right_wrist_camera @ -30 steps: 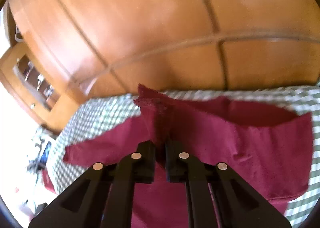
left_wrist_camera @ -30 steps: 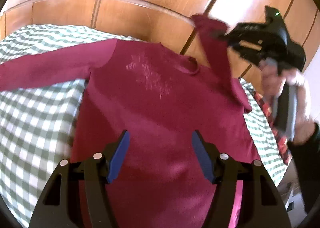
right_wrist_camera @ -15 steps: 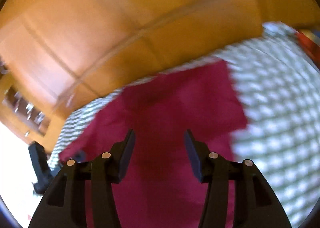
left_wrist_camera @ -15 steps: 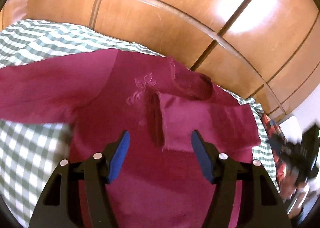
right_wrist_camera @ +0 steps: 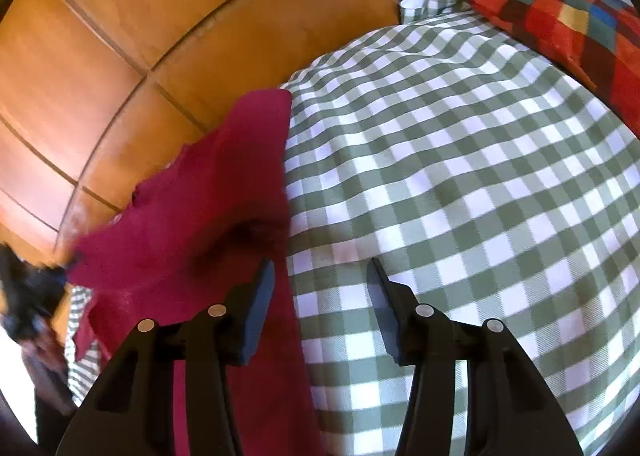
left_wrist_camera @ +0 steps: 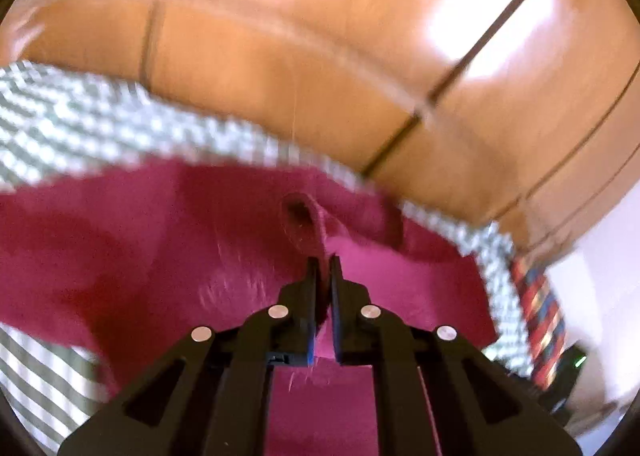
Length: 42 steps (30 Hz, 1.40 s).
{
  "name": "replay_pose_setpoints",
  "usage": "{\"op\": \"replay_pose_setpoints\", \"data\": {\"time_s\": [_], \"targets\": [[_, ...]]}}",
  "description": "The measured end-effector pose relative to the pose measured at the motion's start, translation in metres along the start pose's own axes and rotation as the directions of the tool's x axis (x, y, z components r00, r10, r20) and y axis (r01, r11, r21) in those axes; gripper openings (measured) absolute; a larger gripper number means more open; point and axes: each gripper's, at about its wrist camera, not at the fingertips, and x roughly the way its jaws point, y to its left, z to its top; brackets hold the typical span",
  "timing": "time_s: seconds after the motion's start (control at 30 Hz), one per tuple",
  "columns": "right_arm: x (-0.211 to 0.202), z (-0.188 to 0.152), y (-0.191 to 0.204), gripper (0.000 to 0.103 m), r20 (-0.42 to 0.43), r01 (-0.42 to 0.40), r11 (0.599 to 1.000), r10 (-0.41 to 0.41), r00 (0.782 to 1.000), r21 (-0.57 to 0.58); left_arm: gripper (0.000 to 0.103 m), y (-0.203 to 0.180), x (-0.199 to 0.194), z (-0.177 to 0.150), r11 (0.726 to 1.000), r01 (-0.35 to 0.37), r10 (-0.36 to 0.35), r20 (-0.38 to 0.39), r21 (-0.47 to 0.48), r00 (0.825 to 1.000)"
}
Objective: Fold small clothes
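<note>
Maroon top (left_wrist_camera: pixel 168 240) lay spread on the green-and-white checked bedcover (right_wrist_camera: pixel 460 184), toward the bed's far edge where the cover met the wooden wall panels (left_wrist_camera: pixel 320 68). In the left wrist view the garment filled the middle of the frame, one sleeve running out toward the bed's left side. A folded-over layer of paler-looking maroon lay on the body of the top, and a raised loop of fabric (left_wrist_camera: pixel 302 216) stood just beyond the fingertips; whether it was the neckline could not be told through the blur.

Left gripper (left_wrist_camera: pixel 325 268): jaws drawn nearly together, a thin ridge of the maroon cloth pinched between the pads. The frame was smeared.

Right gripper (right_wrist_camera: pixel 320 276): jaws about half apart, nothing between them. Its left finger (right_wrist_camera: pixel 260 296) hung over the straight right edge of the top; its right finger (right_wrist_camera: pixel 384 296) hung over bare checked cover. Contact with the cloth could not be judged.

Red patchwork cushion (right_wrist_camera: pixel 568 24) sat at the far right corner of the bed, well apart from the garment. A person's hand with a dark tool (right_wrist_camera: pixel 28 292) showed blurred at the left margin of the right wrist view, beside the garment's far end.
</note>
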Motion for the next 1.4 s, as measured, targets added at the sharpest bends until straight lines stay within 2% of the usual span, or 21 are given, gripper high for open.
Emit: {"op": "replay_pose_setpoints", "data": {"time_s": [0.07,0.13,0.2,0.33,0.47,0.57,0.67,0.73,0.8,0.87,0.9,1.03,1.07,1.1,1.13,1.2,1.27,1.33,1.4], "targets": [[0.004,0.002,0.004,0.048,0.002,-0.005,1.000,0.005,1.000,-0.005,0.005,0.002,-0.013,0.014,1.000,-0.018,0.018,0.042,0.006,0.999],[0.007,0.006,0.010,0.048,0.009,-0.018,1.000,0.018,1.000,-0.004,0.005,0.007,-0.018,0.018,0.998,-0.054,0.053,0.053,0.021,0.997],[0.002,0.011,0.017,0.048,0.033,-0.028,1.000,0.028,0.999,-0.008,0.005,0.014,-0.016,0.016,0.996,-0.082,0.081,0.038,0.025,0.996],[-0.013,0.024,0.039,0.048,0.077,-0.112,0.993,0.114,0.991,-0.031,0.005,0.032,-0.001,0.002,0.994,-0.111,0.111,-0.010,0.016,0.994],[0.002,0.034,0.079,0.048,0.047,-0.131,0.984,0.138,0.989,-0.124,0.005,0.042,0.011,-0.008,0.995,-0.096,0.095,-0.019,-0.007,0.995],[0.031,0.039,0.105,0.048,0.006,-0.091,0.975,0.094,0.996,-0.203,0.006,0.040,0.014,-0.012,0.995,-0.103,0.103,-0.027,-0.002,0.994],[0.064,0.042,0.112,0.048,-0.009,0.031,0.968,-0.034,0.999,-0.249,0.006,0.048,0.022,-0.012,0.986,-0.168,0.168,-0.038,0.000,0.985],[0.083,0.042,0.103,0.041,-0.025,0.095,0.968,-0.104,0.994,-0.232,0.006,0.060,0.033,-0.012,0.967,-0.253,0.253,-0.049,0.001,0.966],[0.087,0.038,0.102,0.041,0.010,0.129,0.960,-0.130,0.991,-0.249,0.005,0.071,0.049,-0.014,0.938,-0.345,0.346,-0.076,0.027,0.935],[0.087,0.032,0.106,0.041,0.045,0.158,0.946,-0.152,0.987,-0.284,0.005,0.083,0.062,-0.019,0.932,-0.360,0.362,-0.106,0.037,0.926],[0.088,0.028,0.109,0.041,0.062,0.175,0.936,-0.164,0.984,-0.304,0.005,0.085,0.062,-0.020,0.934,-0.356,0.358,-0.101,0.037,0.928],[0.089,0.024,0.116,0.041,0.086,0.219,0.914,-0.202,0.976,-0.340,0.008,0.087,0.040,-0.023,0.948,-0.318,0.316,-0.077,-0.010,0.946],[0.089,0.023,0.117,0.041,0.085,0.225,0.911,-0.208,0.974,-0.347,0.027,0.088,0.031,-0.025,0.948,-0.316,0.315,-0.062,-0.021,0.947],[0.088,0.023,0.120,0.042,0.086,0.233,0.905,-0.217,0.972,-0.356,0.051,0.090,0.022,-0.028,0.945,-0.326,0.324,-0.042,-0.031,0.945],[0.085,0.023,0.125,0.044,0.091,0.245,0.897,-0.227,0.970,-0.368,0.056,0.093,0.006,-0.032,0.941,-0.335,0.335,-0.005,-0.048,0.942],[0.073,0.017,0.127,0.063,0.098,0.240,0.897,-0.219,0.971,-0.372,0.056,0.106,-0.016,-0.040,0.940,-0.330,0.332,0.017,-0.085,0.943],[0.054,0.005,0.132,0.065,0.125,0.224,0.899,-0.190,0.974,-0.376,0.055,0.131,-0.044,-0.053,0.929,-0.329,0.339,0.031,-0.169,0.940],[0.041,-0.008,0.134,0.066,0.133,0.202,0.901,-0.162,0.978,-0.384,0.051,0.163,-0.070,-0.065,0.904,-0.339,0.362,0.043,-0.261,0.931],[0.032,-0.022,0.134,0.070,0.112,0.165,0.907,-0.132,0.985,-0.386,0.046,0.194,-0.094,-0.078,0.869,-0.344,0.387,0.056,-0.356,0.920]]}}
